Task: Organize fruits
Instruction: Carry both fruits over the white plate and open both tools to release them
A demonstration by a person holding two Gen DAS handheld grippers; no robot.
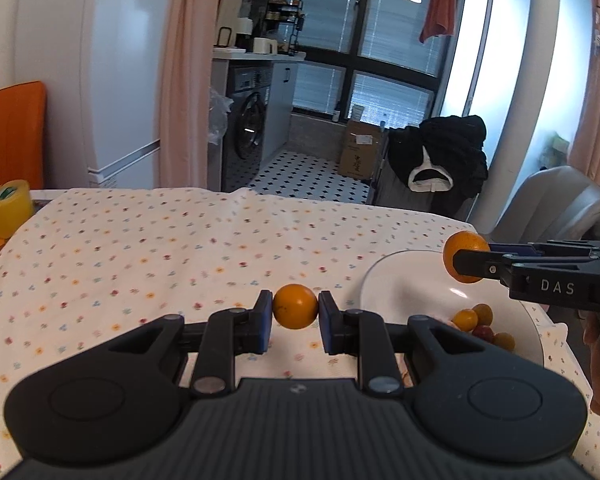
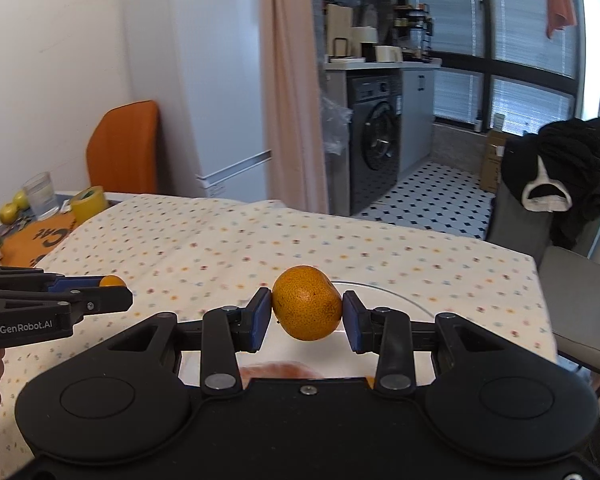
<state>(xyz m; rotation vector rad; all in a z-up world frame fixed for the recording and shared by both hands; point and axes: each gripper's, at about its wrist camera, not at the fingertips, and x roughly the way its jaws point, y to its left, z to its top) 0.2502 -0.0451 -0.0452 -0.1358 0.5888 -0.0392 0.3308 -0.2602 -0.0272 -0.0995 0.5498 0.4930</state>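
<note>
Two grippers, each clamped on a fruit. Left gripper (image 1: 295, 312) pinches a small orange (image 1: 295, 306) between its blue pads, held above the floral cloth (image 1: 180, 248), left of the plate (image 1: 400, 280). Right gripper (image 2: 306, 314) squeezes a bigger, dimpled orange (image 2: 307, 303) over the plate's rim (image 2: 380, 292). Small fruits (image 1: 478, 322), yellow and dark red, lie in the plate; possibly cherry tomatoes, too small to tell. Yellow tape roll (image 1: 8, 208) sits at the table's far left edge.
</note>
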